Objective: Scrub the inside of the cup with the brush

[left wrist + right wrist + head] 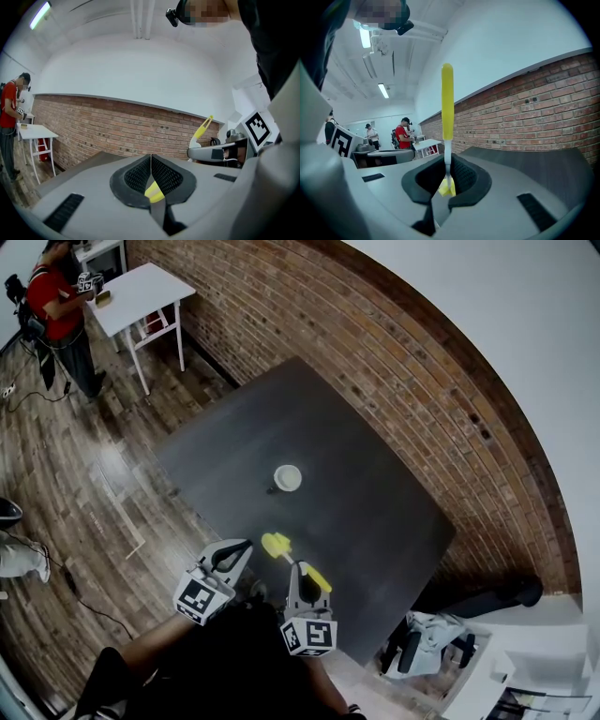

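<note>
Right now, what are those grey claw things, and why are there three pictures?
They are two grippers, like tongs, that a person holds. One picture comes from a camera on the person's head, looking down at the dark table, where a white cup stands. The other two come from cameras riding on the grippers. The right gripper pinches a yellow brush. The left gripper is shut; a bit of yellow shows at its jaws, but I can't tell whether it is pinched.

Black top [225, 667]. Just ahead of the top, left tongs [246, 546] and right tongs [300, 568]: pale grey moulded shells, black ribbed pads [138, 176], narrow black slotted insets, each backed by a white cube [202, 597] printed with black square markers.
</note>
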### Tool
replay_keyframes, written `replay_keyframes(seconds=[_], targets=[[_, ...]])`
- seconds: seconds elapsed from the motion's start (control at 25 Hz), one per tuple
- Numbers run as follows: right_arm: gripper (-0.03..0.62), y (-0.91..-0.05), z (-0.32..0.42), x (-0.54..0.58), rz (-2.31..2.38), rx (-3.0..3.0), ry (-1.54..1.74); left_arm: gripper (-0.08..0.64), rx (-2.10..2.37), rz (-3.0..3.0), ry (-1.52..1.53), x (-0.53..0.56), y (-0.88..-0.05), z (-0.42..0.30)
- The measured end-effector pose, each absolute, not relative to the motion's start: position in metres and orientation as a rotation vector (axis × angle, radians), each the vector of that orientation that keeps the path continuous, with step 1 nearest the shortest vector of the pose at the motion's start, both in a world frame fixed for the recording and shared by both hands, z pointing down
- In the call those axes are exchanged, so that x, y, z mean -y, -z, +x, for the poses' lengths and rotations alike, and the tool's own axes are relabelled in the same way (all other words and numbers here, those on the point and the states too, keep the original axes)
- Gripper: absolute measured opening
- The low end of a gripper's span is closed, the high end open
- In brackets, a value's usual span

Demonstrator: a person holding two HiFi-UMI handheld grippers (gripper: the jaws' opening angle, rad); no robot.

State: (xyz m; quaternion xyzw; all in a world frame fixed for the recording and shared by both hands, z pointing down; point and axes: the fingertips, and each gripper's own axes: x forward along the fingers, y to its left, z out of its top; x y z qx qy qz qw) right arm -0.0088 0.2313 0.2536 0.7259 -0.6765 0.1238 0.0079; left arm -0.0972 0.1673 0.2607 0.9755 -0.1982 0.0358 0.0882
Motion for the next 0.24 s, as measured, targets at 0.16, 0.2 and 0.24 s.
replay_keyframes(seconds=[0.16, 0.2, 0.24], targets=[[0.047, -0.2523, -0.0115, -0.2316, 2.275, 2.105, -0.386, 0.035, 0.572, 2.903, -0.106, -0.1688, -0.2599, -0.0979], [0.048, -0.2519, -0.0122, -0.2319, 2.278, 2.101, -0.389, 0.035, 0.567, 2.904, -0.109, -0.1695, -0.26, -0.0983], [0.048, -0.2516, -0.0129, -0.2322, 2.28, 2.096, -0.391, 0.035, 0.563, 2.905, -0.112, -0.1703, -0.26, -0.0987]])
